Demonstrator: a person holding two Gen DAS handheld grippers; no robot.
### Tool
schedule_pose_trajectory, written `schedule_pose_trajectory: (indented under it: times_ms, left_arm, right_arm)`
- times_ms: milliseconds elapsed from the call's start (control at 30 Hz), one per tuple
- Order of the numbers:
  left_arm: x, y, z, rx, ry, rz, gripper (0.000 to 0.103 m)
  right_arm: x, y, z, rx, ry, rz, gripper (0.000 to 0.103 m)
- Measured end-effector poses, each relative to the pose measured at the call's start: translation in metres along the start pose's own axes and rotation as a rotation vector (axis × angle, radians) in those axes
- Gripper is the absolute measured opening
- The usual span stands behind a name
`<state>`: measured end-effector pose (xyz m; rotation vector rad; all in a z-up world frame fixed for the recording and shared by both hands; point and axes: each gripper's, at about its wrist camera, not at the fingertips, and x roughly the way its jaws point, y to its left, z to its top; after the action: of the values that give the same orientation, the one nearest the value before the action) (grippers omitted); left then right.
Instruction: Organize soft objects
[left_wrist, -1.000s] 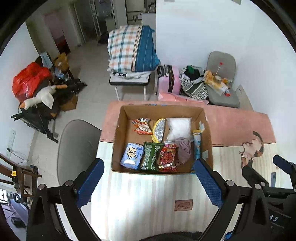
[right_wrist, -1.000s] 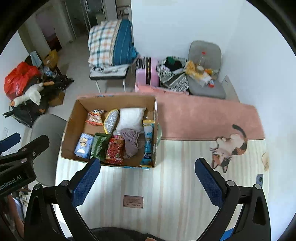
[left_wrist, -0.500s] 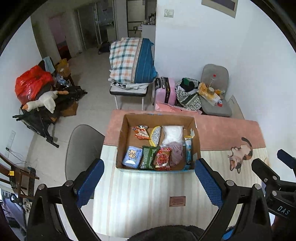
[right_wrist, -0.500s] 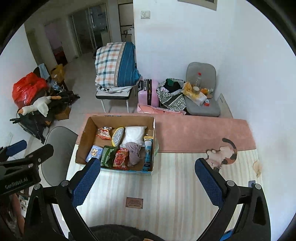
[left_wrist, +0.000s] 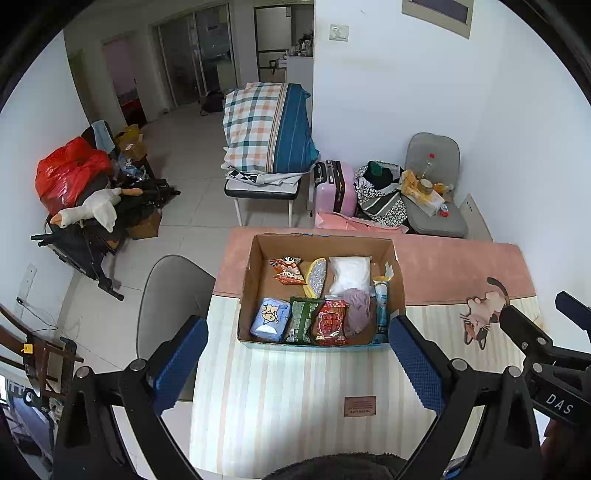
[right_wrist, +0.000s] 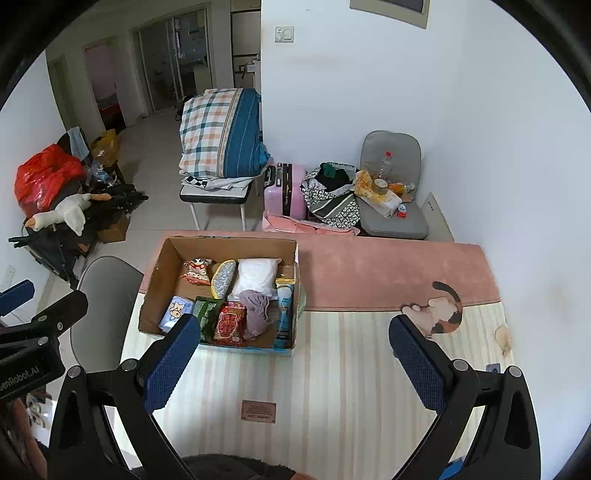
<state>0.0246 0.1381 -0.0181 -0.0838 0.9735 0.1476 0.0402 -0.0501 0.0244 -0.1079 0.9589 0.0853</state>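
Left gripper (left_wrist: 297, 363) held high above the near edge of the mat (left_wrist: 280, 398), jaws spread wide, nothing between the blue pads (left_wrist: 181, 360). Right gripper (right_wrist: 295, 363) likewise raised and fully spread, empty, its left pad overlapping the box's near left corner in the right wrist view.

Cardboard box (left_wrist: 398, 275) open-topped, sitting toward the far left part of the mat, straddling the line where the striped cream area meets the pink band (left_wrist: 458, 264). Inside, 2 rough rows. Near row, left to right: blue tissue pack (left_wrist: 270, 319), green snack bag (left_wrist: 303, 319), red snack bag (left_wrist: 331, 322), mauve cloth (left_wrist: 357, 310) (crumpled, partly over the red bag's edge), and a pale blue tube-like pack (left_wrist: 381, 306) along the right wall. Far row: orange snack bag (left_wrist: 288, 271), yellow-rimmed grey pouch (left_wrist: 316, 277), white soft pack (left_wrist: 350, 271).

Cat picture (right_wrist: 437, 308) printed near the mat's right edge, well apart from the box. Small brown label (right_wrist: 258, 410) near the mat's near edge.
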Motion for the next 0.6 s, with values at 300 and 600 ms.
schedule_pose_trajectory:
  times_ms: [300, 600]
  left_arm:
    - [0.0011, -0.0035, -0.0006, 0.002, -0.003, -0.003, 0.100]
    - [-0.0042, -0.0044, 0.0008, 0.000, -0.007, -0.005, 0.100]
  right_arm:
    - [0.0018, -0.0004, -0.0003, 0.011, -0.008, -0.014, 0.103]
    - [-0.0014, -0.0022, 0.0000, 0.015, -0.015, -0.020, 0.103]
